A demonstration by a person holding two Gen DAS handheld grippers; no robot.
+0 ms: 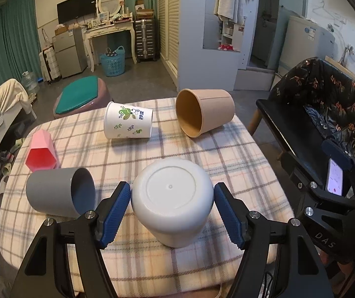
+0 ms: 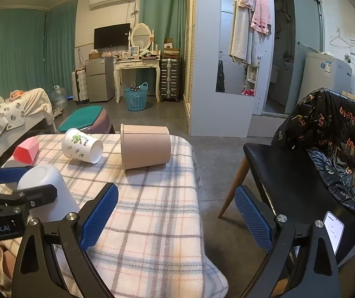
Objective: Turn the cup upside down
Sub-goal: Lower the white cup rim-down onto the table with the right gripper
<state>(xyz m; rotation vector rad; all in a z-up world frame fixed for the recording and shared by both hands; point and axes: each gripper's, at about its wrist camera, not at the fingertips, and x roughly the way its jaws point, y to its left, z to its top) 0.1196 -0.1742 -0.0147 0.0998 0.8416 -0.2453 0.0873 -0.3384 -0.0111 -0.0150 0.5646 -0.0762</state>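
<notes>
Worktop (image 1: 152, 268) carries a plaid cloth and five cups. White cup (image 1: 172, 201) stands upside down near the front edge, flat base uppermost, rim on the cloth. Left gripper (image 1: 172, 193) straddles this cup with its jaws spread: the blue pads (image 1: 116, 211) sit just beside the cup wall on either side, the left one close to touching, the right one showing a narrow gap; nothing is clamped. Grey cup (image 1: 53, 193) lies on its side to the left of the white cup, mouth facing right toward the left pad. Pink cup (image 1: 41, 154) lies on its side behind the grey one, its red interior facing the camera. Printed paper cup (image 1: 127, 124) lies on its side near the far edge, base pointing right. Brown paper cup (image 1: 204, 111) lies on its side at the far right corner, mouth turned left and forward. Right gripper (image 2: 177, 216) is held over the worktop's right edge, jaws wide apart and holding nothing; its left pad is above the cloth, its right pad above the floor. From the right wrist view, the white cup (image 2: 48, 191) appears at far left, partly hidden by the left gripper's frame. Black chair (image 2: 301, 186) stands to the right of the worktop, with a phone (image 2: 333, 231) showing near its front.
</notes>
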